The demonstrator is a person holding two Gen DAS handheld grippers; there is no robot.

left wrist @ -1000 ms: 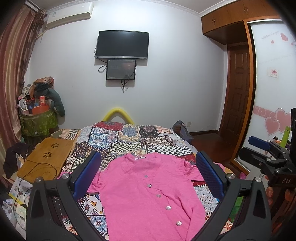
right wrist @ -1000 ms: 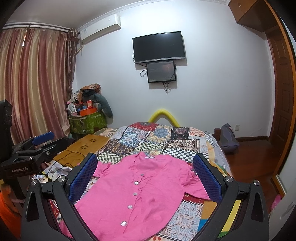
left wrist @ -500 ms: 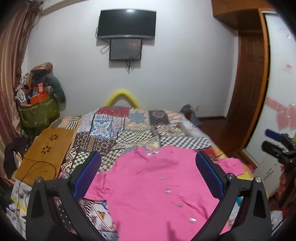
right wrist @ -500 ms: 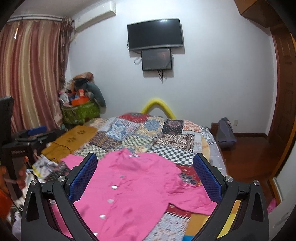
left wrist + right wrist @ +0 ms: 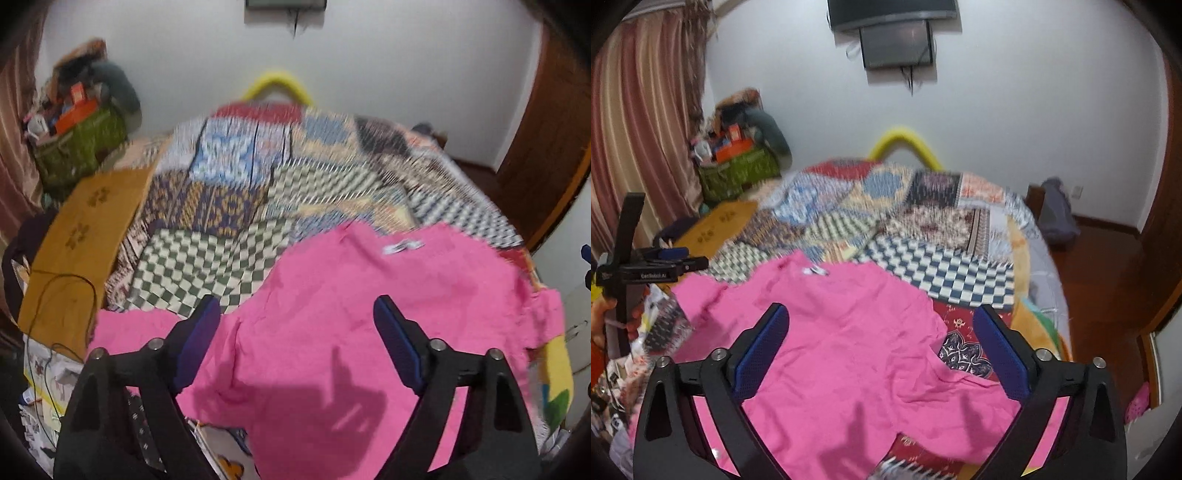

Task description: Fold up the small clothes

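Both of my grippers hang over the bed with fingers spread wide and nothing between them.

From the left wrist, my left gripper (image 5: 295, 325) sits just above the pink shirt (image 5: 369, 332), which lies flat on the patchwork quilt (image 5: 258, 177) with its collar label pointing away from me. One sleeve spreads past my left finger (image 5: 195, 343) toward the bed's near left edge. Beyond that edge lies a tan wooden board (image 5: 85, 236) with a black cable (image 5: 62, 291) looping over it. Bare quilt stretches ahead up to a yellow arch (image 5: 277, 83) at the far end.

From the right wrist, my right gripper (image 5: 882, 350) hovers over the shirt's body, the right sleeve (image 5: 967, 398) bunching toward my right finger (image 5: 1004, 354). The other gripper shows at the left edge. Bare quilt lies ahead; wooden floor (image 5: 1108, 280) drops away to the right.
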